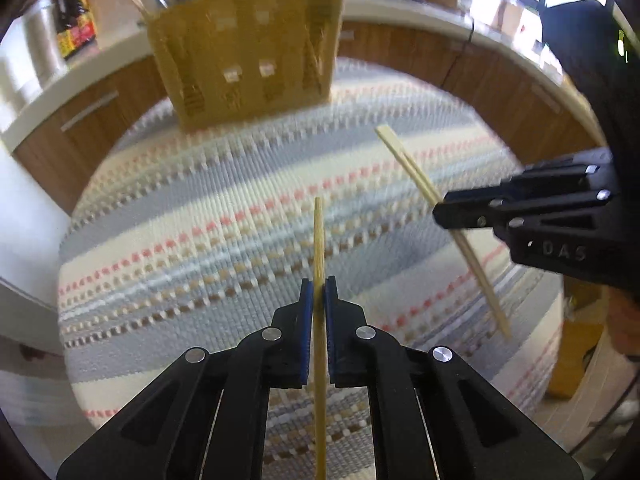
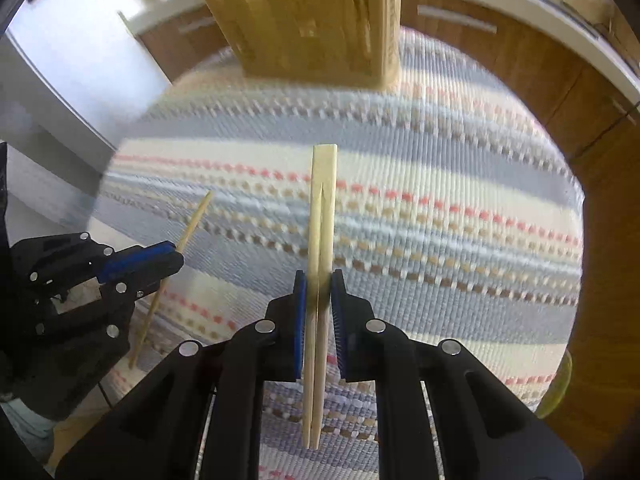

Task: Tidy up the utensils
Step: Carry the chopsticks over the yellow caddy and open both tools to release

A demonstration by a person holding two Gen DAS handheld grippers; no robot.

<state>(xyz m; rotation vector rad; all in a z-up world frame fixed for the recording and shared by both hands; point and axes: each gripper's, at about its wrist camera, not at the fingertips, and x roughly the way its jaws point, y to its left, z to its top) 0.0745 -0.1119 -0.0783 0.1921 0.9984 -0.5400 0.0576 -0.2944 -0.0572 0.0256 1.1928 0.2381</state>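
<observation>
My left gripper [image 1: 319, 284] is shut on a thin bamboo skewer [image 1: 319, 236] that points up and forward above the striped mat. My right gripper [image 2: 319, 276] is shut on a joined pair of wooden chopsticks [image 2: 323, 204], held upright. The left wrist view shows the right gripper [image 1: 440, 210] and its chopsticks [image 1: 404, 160] at the right. The right wrist view shows the left gripper [image 2: 176, 254] and its skewer [image 2: 196, 220] at the left. A bamboo utensil holder [image 1: 244, 52] with several utensils stands at the far edge of the mat; it also shows in the right wrist view [image 2: 308, 16].
The striped woven mat [image 1: 200, 208] covers a round table. Wooden cabinets [image 1: 88, 108] with a white countertop run behind it. A steel pot [image 1: 32, 52] and a dark bottle [image 1: 76, 24] stand on the counter at the left.
</observation>
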